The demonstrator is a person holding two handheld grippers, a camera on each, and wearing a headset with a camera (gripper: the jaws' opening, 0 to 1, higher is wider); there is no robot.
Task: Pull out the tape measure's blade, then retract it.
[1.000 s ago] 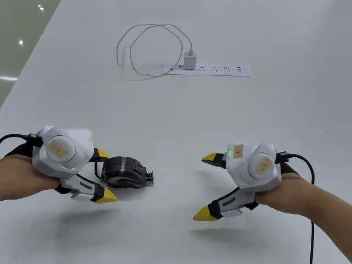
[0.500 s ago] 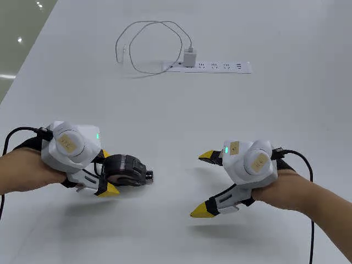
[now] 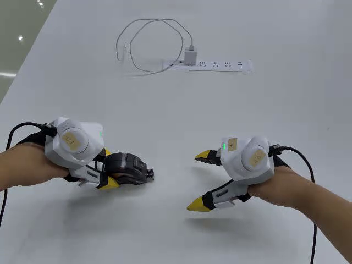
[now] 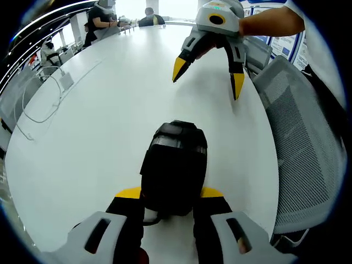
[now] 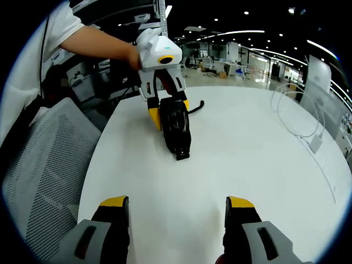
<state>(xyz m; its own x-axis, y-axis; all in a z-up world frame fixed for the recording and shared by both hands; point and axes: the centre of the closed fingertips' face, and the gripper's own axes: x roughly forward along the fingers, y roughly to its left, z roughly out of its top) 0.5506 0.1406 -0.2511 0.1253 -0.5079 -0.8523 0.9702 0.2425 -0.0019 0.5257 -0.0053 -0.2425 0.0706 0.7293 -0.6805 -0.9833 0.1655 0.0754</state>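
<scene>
A black tape measure (image 3: 127, 168) lies on the white table (image 3: 176, 110), its blade end (image 3: 149, 176) pointing right with no blade drawn out. My left gripper (image 3: 105, 169) is shut on its case; in the left gripper view the yellow-tipped jaws press both sides of the tape measure (image 4: 175, 165). My right gripper (image 3: 199, 181) is open, a hand's width to the right of the blade end and just above the table. In the right gripper view its jaws (image 5: 176, 202) stand wide apart, facing the tape measure (image 5: 177, 129) and the left gripper (image 5: 165, 110).
A white power strip (image 3: 214, 66) with a plugged-in charger and a looped cable (image 3: 148, 44) lies at the far side of the table. A grey mesh chair (image 4: 297, 137) stands at the near table edge. People sit at the table's far end (image 4: 104, 14).
The left gripper's jaws, wide open around the tape measure a second ago, have closed on its case. The right gripper has drifted slightly left toward the blade end, still open.
</scene>
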